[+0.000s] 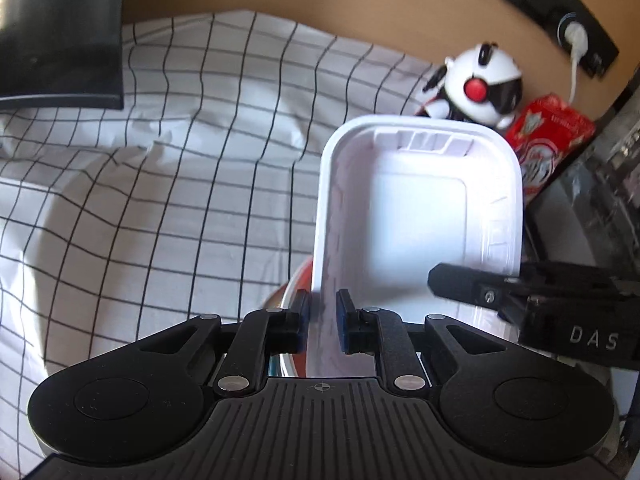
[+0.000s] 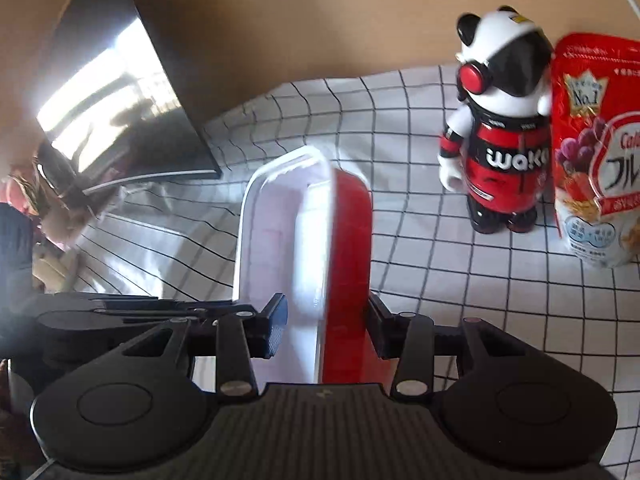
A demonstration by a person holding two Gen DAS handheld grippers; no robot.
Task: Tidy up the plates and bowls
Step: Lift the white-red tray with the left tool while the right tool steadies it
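Over checked cloth (image 1: pixel 200 168), both claws grip the empty white tray (image 1: pixel 420 216).

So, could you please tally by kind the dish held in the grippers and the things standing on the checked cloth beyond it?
Red-and-white tray: 1
Panda figure: 1
Cereal bag: 1
Dark screen: 1
Total: 4

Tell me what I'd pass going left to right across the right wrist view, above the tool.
Dark monitor → white-and-red tray, held on edge → panda figurine → red cereal bag. All sit over the checked tablecloth.
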